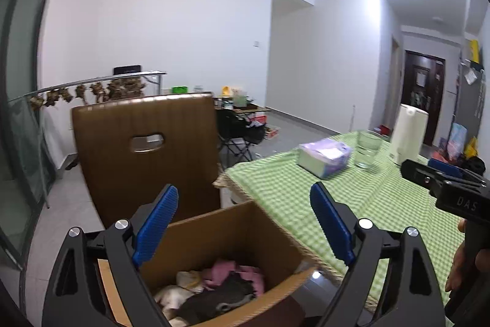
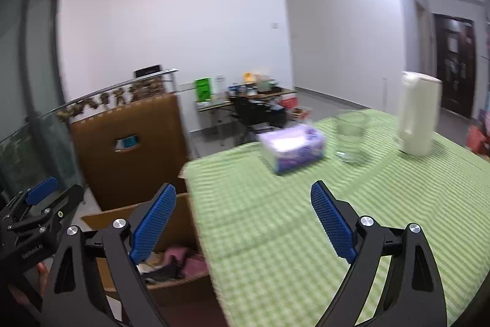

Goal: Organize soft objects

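1. A table [image 2: 306,219] with a green-checked cloth carries everything.
2. A purple tissue pack [image 2: 292,147] lies at about 12 o'clock.
3. An empty clear glass [image 2: 350,140] stands near it, toward 1 o'clock.
4. A cream jug [image 2: 418,114] stands upright at 2 o'clock.

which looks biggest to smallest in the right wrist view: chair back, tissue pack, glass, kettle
1. chair back, clearly largest
2. kettle
3. tissue pack
4. glass, though close to the tissue pack in apparent size, and motion blur makes that pair unsure
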